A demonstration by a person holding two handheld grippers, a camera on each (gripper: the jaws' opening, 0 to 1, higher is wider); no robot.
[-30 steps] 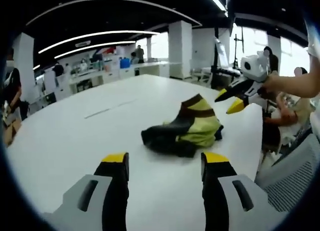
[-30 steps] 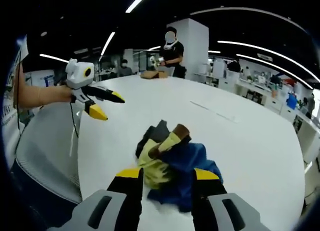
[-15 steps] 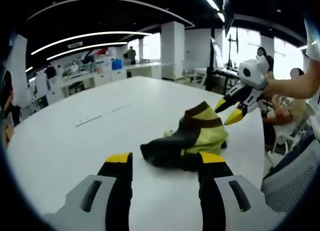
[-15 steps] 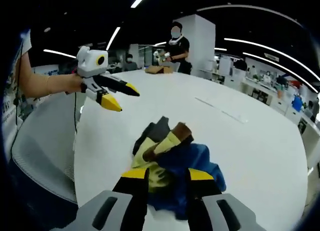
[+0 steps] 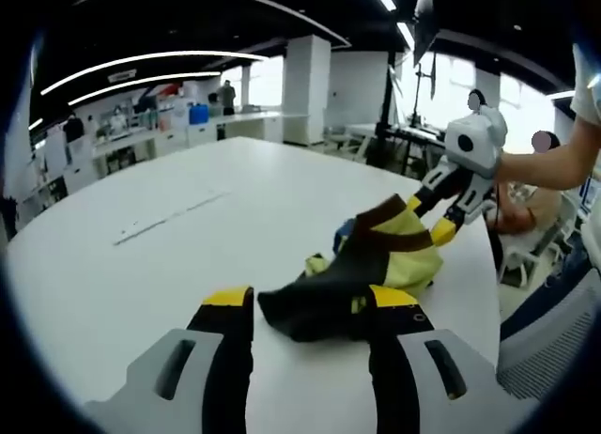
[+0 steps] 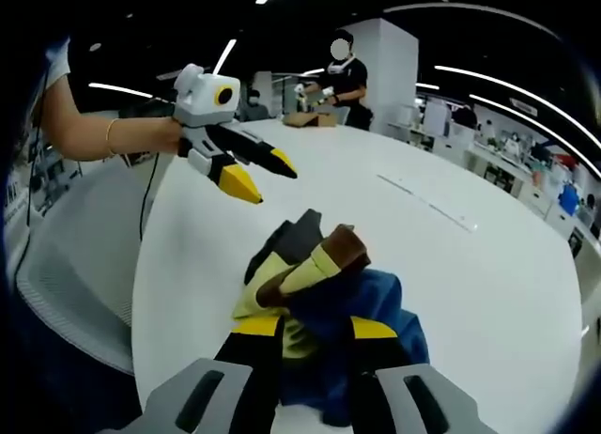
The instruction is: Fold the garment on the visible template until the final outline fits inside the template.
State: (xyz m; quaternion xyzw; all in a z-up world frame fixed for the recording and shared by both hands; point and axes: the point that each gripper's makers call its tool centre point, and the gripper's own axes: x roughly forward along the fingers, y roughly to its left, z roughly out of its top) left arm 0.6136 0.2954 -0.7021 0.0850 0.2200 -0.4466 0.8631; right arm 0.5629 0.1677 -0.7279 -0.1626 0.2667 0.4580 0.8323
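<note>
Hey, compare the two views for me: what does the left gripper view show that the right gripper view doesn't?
Left gripper view: the right hand-held gripper at the garment's far edge, a grey mesh chair, a bright window.

Right gripper view: the left hand-held gripper open above the table, the garment's blue fabric, a standing person in black beyond the table.

Both: the crumpled yellow, black and brown garment on the white table, in an open office.

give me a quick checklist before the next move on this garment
1. Garment on the table: ok, all on top.
2. Garment spread flat: not ok, it lies bunched in a heap.
3. Template visible: cannot tell, none made out on the white top.
4. Right gripper at the cloth: ok, tips touch it; a firm hold: cannot tell.
5. Left gripper open: ok, it hangs above the table, apart from the cloth.
</note>
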